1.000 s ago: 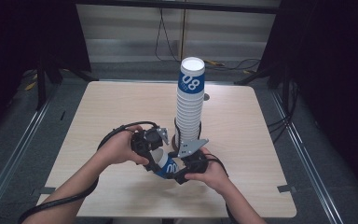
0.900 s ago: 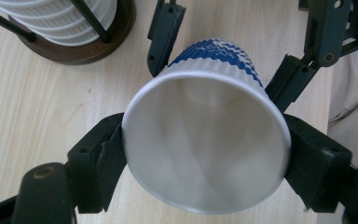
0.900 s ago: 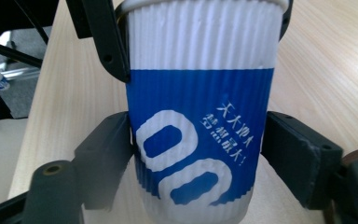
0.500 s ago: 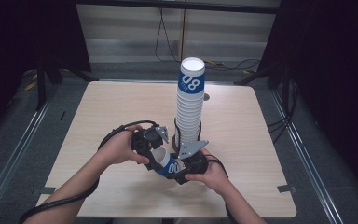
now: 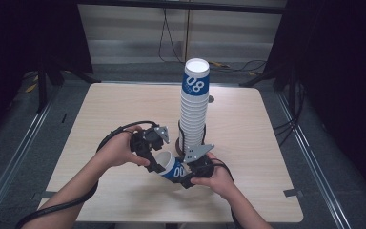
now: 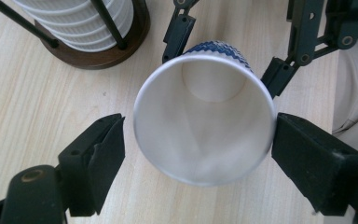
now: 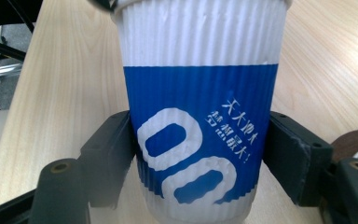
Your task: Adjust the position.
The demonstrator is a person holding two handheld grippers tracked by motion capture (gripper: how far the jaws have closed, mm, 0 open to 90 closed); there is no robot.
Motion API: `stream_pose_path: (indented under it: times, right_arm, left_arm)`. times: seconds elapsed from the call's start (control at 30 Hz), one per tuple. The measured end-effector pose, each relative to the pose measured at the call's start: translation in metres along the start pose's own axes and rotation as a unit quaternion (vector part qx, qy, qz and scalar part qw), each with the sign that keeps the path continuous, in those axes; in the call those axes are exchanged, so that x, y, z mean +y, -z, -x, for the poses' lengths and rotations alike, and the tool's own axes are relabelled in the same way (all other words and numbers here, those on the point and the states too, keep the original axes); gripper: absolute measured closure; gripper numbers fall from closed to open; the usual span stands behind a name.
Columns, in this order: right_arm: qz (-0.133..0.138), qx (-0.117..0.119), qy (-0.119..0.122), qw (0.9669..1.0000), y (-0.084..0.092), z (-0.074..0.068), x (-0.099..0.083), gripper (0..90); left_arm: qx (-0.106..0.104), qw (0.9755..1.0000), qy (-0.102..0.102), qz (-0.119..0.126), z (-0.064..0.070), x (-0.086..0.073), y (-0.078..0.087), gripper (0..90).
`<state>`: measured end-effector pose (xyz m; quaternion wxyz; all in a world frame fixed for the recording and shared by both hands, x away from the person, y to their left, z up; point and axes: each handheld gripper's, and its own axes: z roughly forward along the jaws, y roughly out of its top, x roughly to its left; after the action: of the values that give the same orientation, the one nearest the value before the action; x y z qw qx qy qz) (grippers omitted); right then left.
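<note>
"High view?"

"Fixed above the near edge of the table (image 5: 267,143), facing forward and down. It stands well back: whole tabletop, both forearms, floor rails and dark backdrop beyond."

"Left gripper view?"

"Rides on the left gripper (image 6: 193,140), looking along its jaws straight into the cup's (image 6: 205,130) open mouth, very near. The stack's (image 6: 84,23) base sits at its upper left, the other gripper's jaws behind the cup."

"Right gripper view?"

"On the right gripper (image 7: 198,149), nearer still, facing the cup's blue side, wood behind."

"Shared?"

"All three hold the cup (image 5: 171,167) and tabletop; the high and left gripper views share the stack (image 5: 194,105)."
</note>
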<state>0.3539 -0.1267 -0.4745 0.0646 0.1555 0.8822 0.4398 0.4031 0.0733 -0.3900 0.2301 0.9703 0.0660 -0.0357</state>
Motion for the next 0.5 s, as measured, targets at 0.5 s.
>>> stream_pose_path:
  times: [0.5]
  right_arm:
    - [0.019,0.005,-0.023,0.9995,0.007,0.008,-0.016,26.3]
  left_arm:
    - [0.005,0.9994,0.019,0.029,-0.003,-0.008,0.008,16.7]
